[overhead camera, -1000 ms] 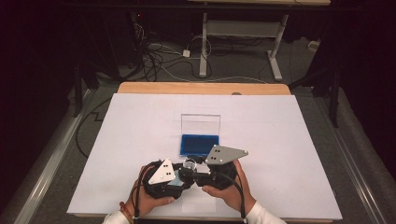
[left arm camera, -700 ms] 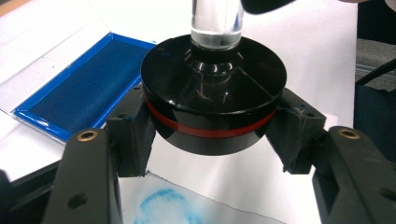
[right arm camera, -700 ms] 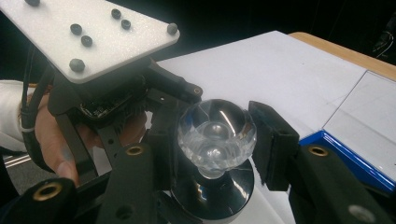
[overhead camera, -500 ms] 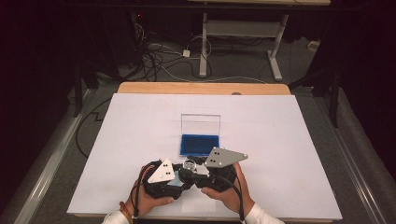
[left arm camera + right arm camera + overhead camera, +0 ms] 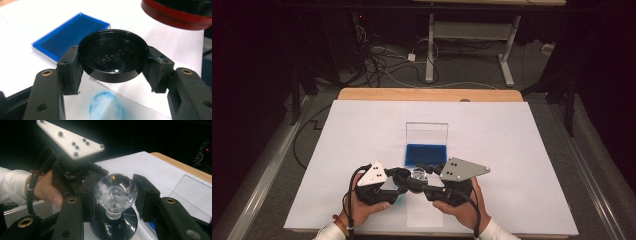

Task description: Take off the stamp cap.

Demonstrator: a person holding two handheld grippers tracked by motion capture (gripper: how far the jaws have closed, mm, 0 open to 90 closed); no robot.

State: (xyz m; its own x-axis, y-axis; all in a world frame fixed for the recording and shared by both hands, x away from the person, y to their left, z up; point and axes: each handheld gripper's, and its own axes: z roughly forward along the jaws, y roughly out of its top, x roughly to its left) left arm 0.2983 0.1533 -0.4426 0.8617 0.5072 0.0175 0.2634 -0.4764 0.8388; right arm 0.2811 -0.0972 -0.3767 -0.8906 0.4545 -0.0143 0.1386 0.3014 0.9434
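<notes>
Both grippers met over the near middle of the white table (image 5: 522, 165), sharing one small object: a stamp (image 5: 418, 175) with a black disc base (image 5: 113, 58) and a faceted clear knob (image 5: 116, 192) on a short stem. In its own view the left gripper (image 5: 113, 65) was clamped across the rim of the disc, whose underside faced the camera with raised lettering that looked like "HB-42". The right gripper (image 5: 115, 193) stood with its pads either side of the knob; they looked to be touching or nearly so, though whether it truly gripped was hard to judge. As a thing to handle, the stamp seemed light and rigid, its glossy knob smooth and rounded, so likely to slip or twist between flat pads; the disc's straight rim appeared the surer place to grip. Its face probably carried wet ink, so that side was best left untouched. Just beyond the grippers lay the open blue ink pad (image 5: 426, 154), its clear lid (image 5: 427, 135) standing up behind it. A blue smudge (image 5: 106, 106) marked the paper below the disc. Each hand (image 5: 367, 212) wrapped its gripper from behind, forearms angled inward from the near edge.
</notes>
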